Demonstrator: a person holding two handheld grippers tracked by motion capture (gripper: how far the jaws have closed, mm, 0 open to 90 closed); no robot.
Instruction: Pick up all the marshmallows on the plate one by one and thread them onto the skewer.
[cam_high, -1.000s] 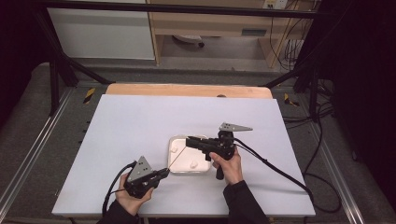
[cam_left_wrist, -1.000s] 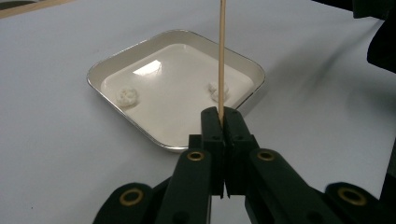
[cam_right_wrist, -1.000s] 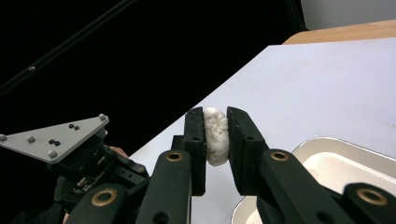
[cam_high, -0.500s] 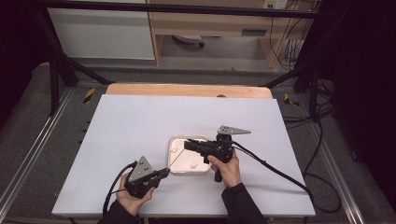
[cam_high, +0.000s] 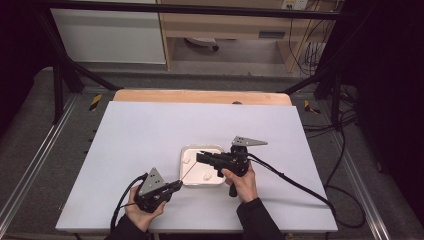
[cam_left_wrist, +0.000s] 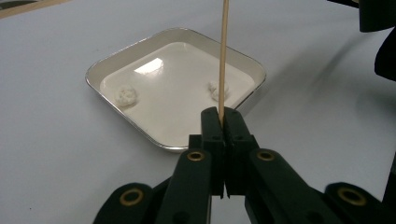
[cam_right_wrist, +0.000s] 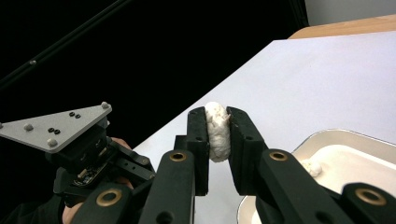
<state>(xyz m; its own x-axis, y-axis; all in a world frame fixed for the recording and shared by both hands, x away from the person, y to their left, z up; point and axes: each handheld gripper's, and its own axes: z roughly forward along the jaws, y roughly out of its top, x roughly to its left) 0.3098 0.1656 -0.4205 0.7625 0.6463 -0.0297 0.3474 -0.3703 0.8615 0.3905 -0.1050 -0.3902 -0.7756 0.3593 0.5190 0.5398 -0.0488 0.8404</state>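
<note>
R gripper (cam_right_wrist: 218, 122): jaws clamped on white lump (cam_right_wrist: 217, 130), held between pads, above tray's near edge. L gripper (cam_left_wrist: 223, 122): jaws closed tight on skewer (cam_left_wrist: 223, 56), stick running up fwd over tray (cam_left_wrist: 177, 35) toward R gripper. Tray: square, white inside, on worktop (cam_high: 150, 130) betw. the two grippers; 2 more white lumps (cam_left_wrist: 126, 94) inside, well apart.

No legible text, label, brand, number or sign on anything here.
</note>
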